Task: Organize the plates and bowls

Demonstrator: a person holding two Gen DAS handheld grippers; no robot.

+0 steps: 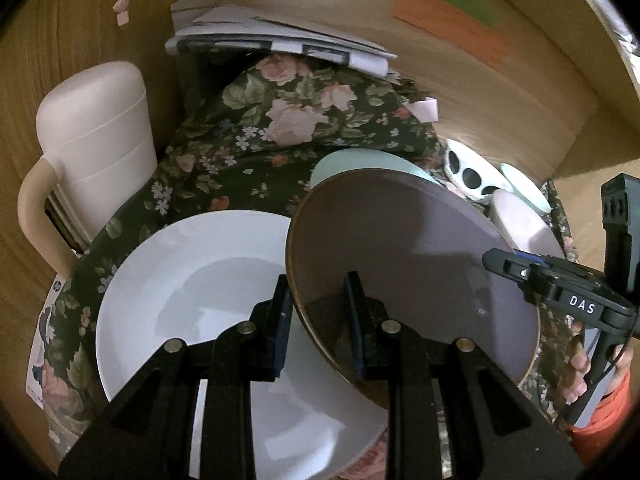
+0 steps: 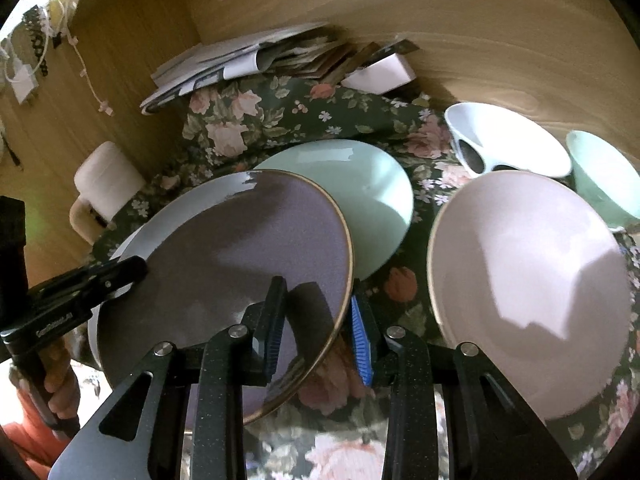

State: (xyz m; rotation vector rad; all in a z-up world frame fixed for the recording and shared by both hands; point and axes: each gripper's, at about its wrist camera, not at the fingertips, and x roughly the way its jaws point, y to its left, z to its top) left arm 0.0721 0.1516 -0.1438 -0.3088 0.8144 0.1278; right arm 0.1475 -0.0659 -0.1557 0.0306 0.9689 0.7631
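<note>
While both grippers clamp the purple plate by opposite rim edges, left gripper and right gripper hold it tilted above the white plate on the floral cloth. Just right lies the pink plate; behind, a mint plate. Farther back: spotted bowl, mint bowl, papers.

A home, prob. a dining corner. Table is covered w/ a dark floral tablecloth, and household crockery is spread on it: plates, bowls, a spotted bowl. A pile of papers is stacked at the back; paper notes are stuck to the wood-panel wall. A white jug is seen at the left.
</note>
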